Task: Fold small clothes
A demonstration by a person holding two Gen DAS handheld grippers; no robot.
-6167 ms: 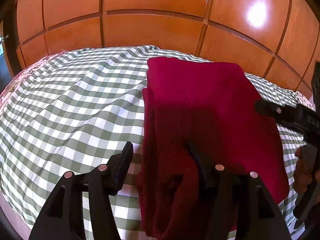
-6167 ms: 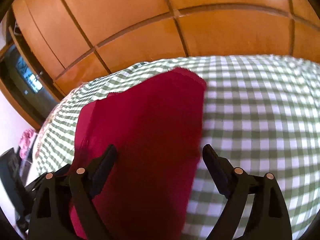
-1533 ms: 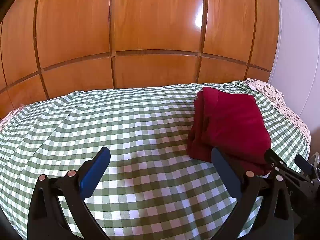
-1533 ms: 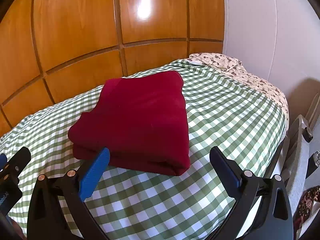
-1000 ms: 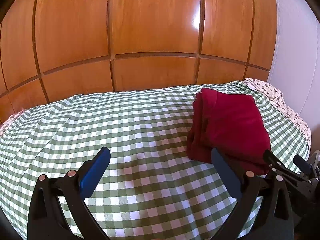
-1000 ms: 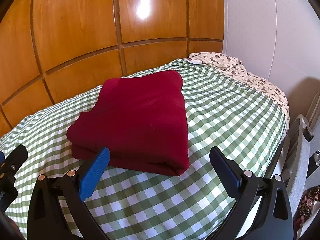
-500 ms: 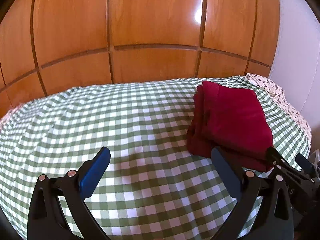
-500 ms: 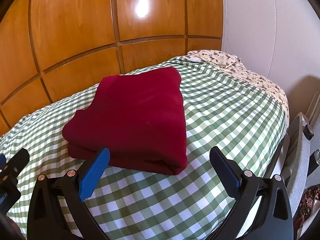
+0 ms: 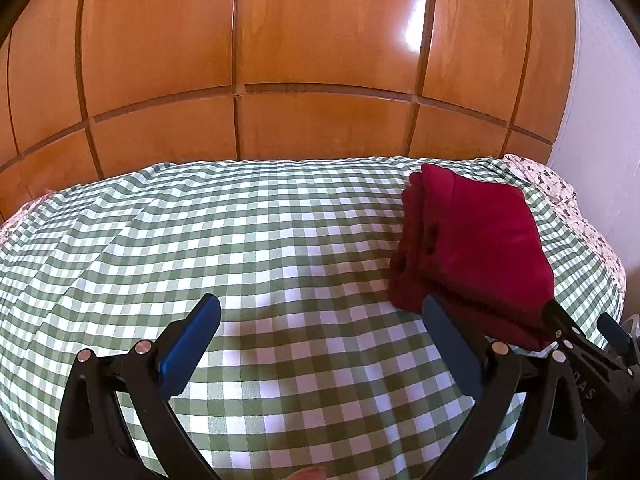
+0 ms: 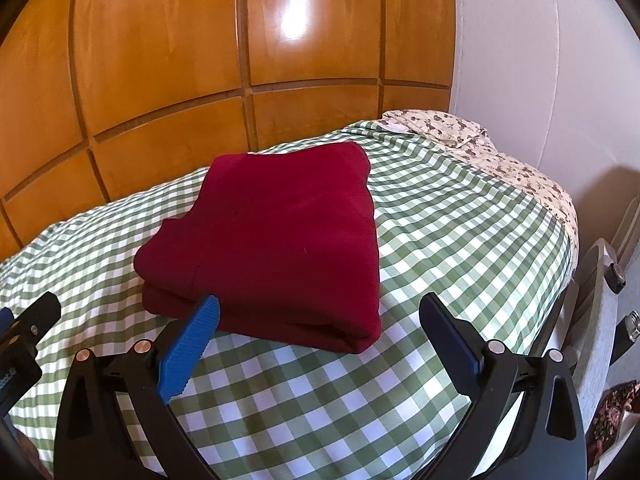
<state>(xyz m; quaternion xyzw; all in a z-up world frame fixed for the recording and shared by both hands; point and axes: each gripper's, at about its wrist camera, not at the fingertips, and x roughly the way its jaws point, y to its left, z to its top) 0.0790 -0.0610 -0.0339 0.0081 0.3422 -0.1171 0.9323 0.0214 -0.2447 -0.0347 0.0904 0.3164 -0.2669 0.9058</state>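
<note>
The left gripper point(image 9: 320, 316) is being held spread wide above the green checked bedspread point(image 9: 248, 240), with nothing being gripped between its blue pads point(image 9: 188, 346). To its right, the dark red folded garment point(image 9: 476, 248) is lying as a squared stack on the bedspread, apart from both tools. The right gripper point(image 10: 320, 318) is likewise being held released just in front of the garment's near edge; whether its left pad is brushing the cloth is not being shown clearly. Wooden panelling point(image 10: 168, 80) is standing behind the bed, and a floral sheet point(image 10: 504, 160) is showing at the far right edge.
</note>
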